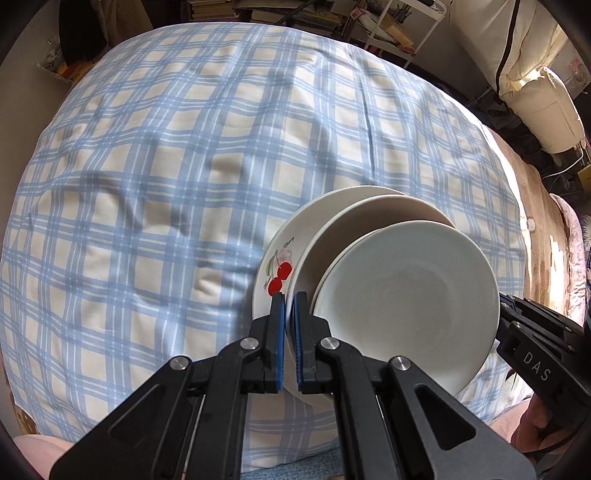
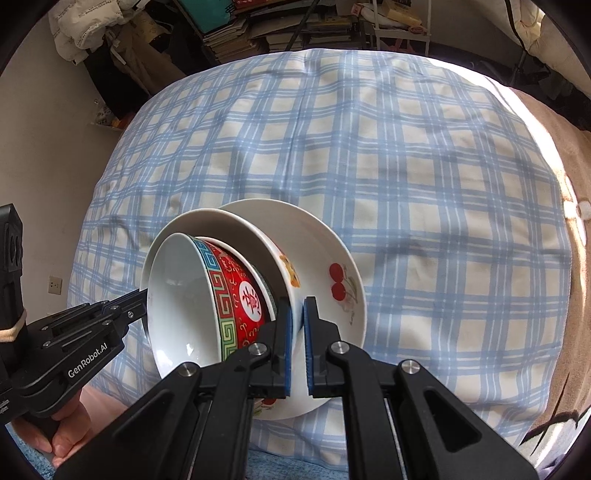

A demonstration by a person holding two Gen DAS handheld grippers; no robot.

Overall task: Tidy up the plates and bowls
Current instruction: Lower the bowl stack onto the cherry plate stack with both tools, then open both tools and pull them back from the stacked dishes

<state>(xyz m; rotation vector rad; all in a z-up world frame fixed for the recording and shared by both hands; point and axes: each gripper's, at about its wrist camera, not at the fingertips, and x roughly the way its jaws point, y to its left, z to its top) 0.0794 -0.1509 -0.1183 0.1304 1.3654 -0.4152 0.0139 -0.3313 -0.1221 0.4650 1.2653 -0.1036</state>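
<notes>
A nested stack of dishes hangs tilted over the blue checked cloth (image 1: 166, 177). The stack is a cherry-print plate (image 1: 275, 264), a white plate (image 1: 373, 208) inside it, and a bowl (image 1: 406, 299) on top. The bowl is white inside with a red and green patterned outside (image 2: 240, 291). My left gripper (image 1: 289, 295) is shut on the plate rims at the stack's near edge. At the opposite edge, beside the cherry-print plate (image 2: 334, 280), my right gripper (image 2: 298, 301) is shut on the rims. Each view shows the other gripper reaching in from the side: right gripper (image 1: 508, 306), left gripper (image 2: 140, 295).
The checked cloth (image 2: 406, 166) covers a wide soft surface. A beige blanket (image 2: 569, 192) lies along its right side. Shelves of books (image 2: 258, 29) and a metal rack stand behind it, with a white cushion (image 1: 539, 107) at the far right. A hand (image 2: 62, 435) holds the left gripper's handle.
</notes>
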